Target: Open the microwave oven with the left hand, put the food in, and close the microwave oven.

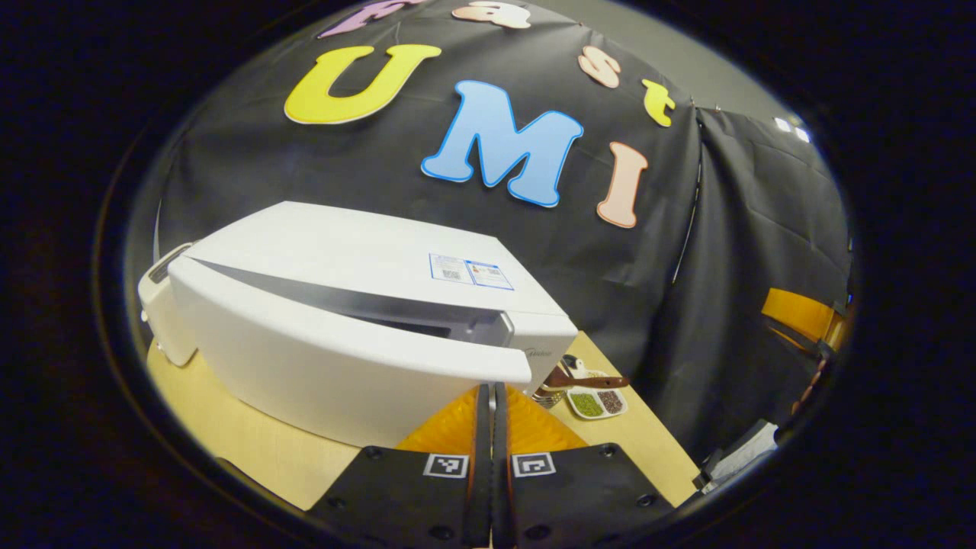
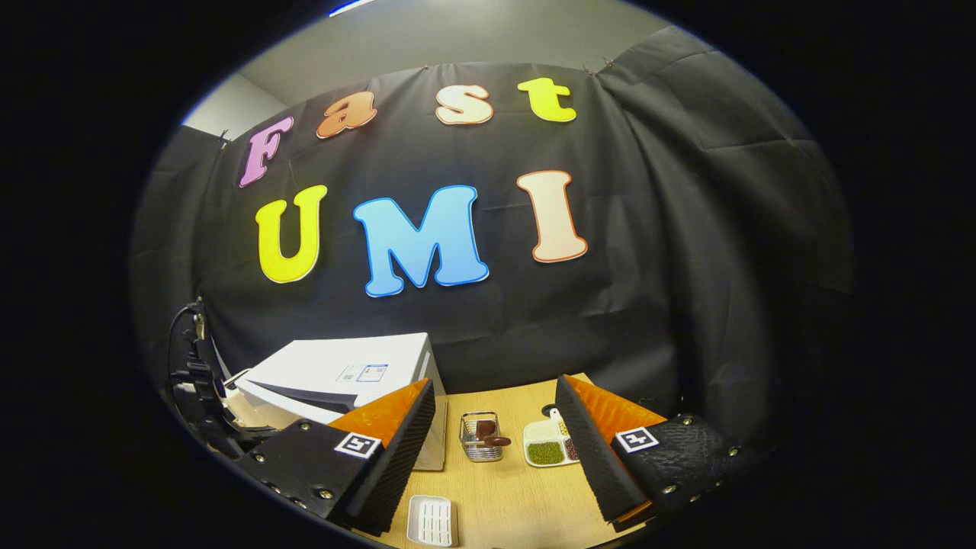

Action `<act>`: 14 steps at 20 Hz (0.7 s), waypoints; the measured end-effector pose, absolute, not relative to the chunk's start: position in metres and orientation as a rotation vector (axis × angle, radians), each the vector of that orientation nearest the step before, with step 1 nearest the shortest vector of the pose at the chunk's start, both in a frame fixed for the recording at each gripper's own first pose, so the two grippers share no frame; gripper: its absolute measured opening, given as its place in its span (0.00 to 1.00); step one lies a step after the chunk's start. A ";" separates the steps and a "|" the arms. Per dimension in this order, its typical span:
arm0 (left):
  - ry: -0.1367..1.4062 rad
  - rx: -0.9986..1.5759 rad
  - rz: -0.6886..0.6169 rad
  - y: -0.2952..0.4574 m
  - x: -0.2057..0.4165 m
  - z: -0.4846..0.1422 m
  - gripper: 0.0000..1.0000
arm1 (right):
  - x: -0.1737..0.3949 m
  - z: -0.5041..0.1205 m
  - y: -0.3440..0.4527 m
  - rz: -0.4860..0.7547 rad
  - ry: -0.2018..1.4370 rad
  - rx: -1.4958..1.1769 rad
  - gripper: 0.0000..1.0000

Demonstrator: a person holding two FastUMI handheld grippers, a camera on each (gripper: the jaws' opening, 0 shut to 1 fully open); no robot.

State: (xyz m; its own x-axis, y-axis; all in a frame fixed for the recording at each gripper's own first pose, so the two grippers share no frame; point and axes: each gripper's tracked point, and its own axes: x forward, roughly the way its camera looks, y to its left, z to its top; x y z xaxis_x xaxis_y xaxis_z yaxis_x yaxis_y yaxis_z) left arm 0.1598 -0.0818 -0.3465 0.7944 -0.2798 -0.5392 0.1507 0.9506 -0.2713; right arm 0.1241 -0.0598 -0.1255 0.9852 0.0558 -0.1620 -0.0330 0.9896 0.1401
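Left tool [image 1: 492,396] clenched empty just under the microwave [image 1: 366,320] door edge, right tool [image 2: 496,427] released; the door could slip shut

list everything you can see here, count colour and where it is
microwave oven: 1, white, on the left part of the table, door slightly ajar
table: 1, light wood, under everything
wire basket: 1, silver with something brown inside, on the table right of the microwave oven
divided dish: 1, white, holding green and dark brown food, right of the wire basket
small tray: 1, white, slotted, at the table's near edge
chair: 1, orange-brown, far right beyond the table
left gripper: 1, jaws closed together, right at the free edge of the microwave door
right gripper: 1, jaws wide apart, empty, above the table
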 end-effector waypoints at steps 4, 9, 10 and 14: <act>0.607 -0.224 -0.223 -0.084 0.179 -0.350 0.07 | 0.131 -0.127 -0.060 0.046 0.168 0.128 0.96; 0.623 -0.235 -0.209 -0.091 0.192 -0.355 0.07 | 0.136 -0.126 -0.065 0.034 0.170 0.131 0.96; 0.610 -0.221 -0.210 -0.088 0.193 -0.353 0.07 | 0.136 -0.126 -0.065 0.030 0.170 0.132 0.96; 0.611 -0.251 -0.204 -0.088 0.198 -0.355 0.07 | 0.137 -0.128 -0.065 0.033 0.175 0.129 0.96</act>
